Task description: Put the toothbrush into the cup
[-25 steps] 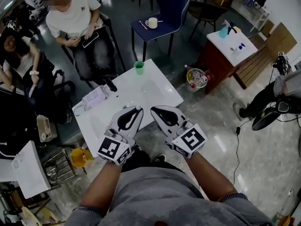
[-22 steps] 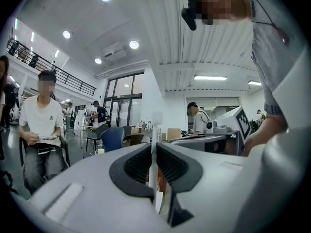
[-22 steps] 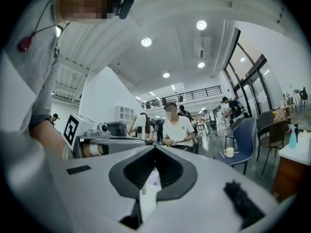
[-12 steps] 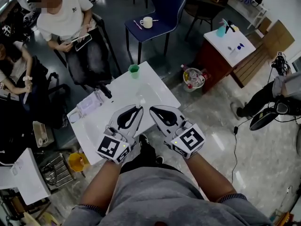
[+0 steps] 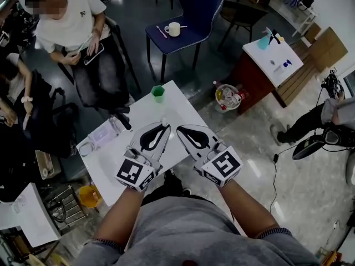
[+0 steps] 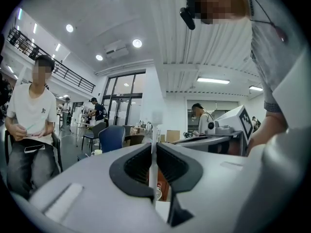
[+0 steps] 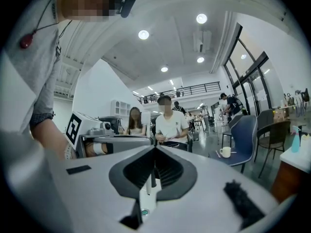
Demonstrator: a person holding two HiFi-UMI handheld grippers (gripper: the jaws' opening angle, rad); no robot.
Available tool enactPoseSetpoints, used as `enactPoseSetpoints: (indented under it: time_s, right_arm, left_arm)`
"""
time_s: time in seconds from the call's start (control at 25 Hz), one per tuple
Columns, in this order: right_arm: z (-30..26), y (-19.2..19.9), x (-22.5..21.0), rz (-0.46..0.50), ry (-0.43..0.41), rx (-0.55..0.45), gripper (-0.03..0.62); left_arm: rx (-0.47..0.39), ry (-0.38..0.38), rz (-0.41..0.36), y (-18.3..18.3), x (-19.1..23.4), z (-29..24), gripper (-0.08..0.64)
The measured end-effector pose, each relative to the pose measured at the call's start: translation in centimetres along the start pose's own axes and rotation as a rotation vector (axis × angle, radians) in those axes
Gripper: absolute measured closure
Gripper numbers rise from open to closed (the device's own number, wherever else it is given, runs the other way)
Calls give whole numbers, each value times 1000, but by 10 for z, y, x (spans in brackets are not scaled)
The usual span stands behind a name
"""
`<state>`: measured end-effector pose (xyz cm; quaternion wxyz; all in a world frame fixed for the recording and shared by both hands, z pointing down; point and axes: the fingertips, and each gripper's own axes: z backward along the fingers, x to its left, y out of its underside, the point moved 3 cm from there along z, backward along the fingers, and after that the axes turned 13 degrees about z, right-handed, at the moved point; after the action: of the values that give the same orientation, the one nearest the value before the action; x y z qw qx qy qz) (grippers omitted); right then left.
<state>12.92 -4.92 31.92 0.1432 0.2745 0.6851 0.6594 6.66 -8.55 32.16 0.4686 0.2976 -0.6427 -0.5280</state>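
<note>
While both tools are held side by side, pointing away from the person and overlapping the near part of the white tabletop in the head view, the left tool is clamped narrow on the toothbrush. Left gripper view: thin white handle upright between the jaws, pads against it, bristle end sticking up above the tips. Right tool is closed, jaw tips meeting, nothing gripped. Right gripper view shows only white tabletop and a speck of green through the opening behind its tips, plus the white stick just left of its centre line, outside its jaws. In the head view the toothbrush sits in the air between the two tool tips, carried by the left tool alone, clear of the tabletop. Green cup stands upright at the far corner of the tabletop, well apart from the toothbrush and from both tools. Pale flat packet lies near the tabletop's left edge, beside the left tool's marker cube in the head view. Beyond the tabletop there is a blue chair with a white mug on its seat. A seated person in a white shirt holds a phone.
</note>
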Motion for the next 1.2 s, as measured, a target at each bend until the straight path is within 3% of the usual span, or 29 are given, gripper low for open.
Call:
enactPoseSetpoints:
  time_s: [0.76,1.2]
  right_arm:
    - [-90,19,-52,-16,24,82,578]
    - [-121,35,-85,-35,-30,69,578]
  left_arm:
    - [9,7,41,-8,110,-36,520]
    - [-10,-75,44,-7,143,-62,520]
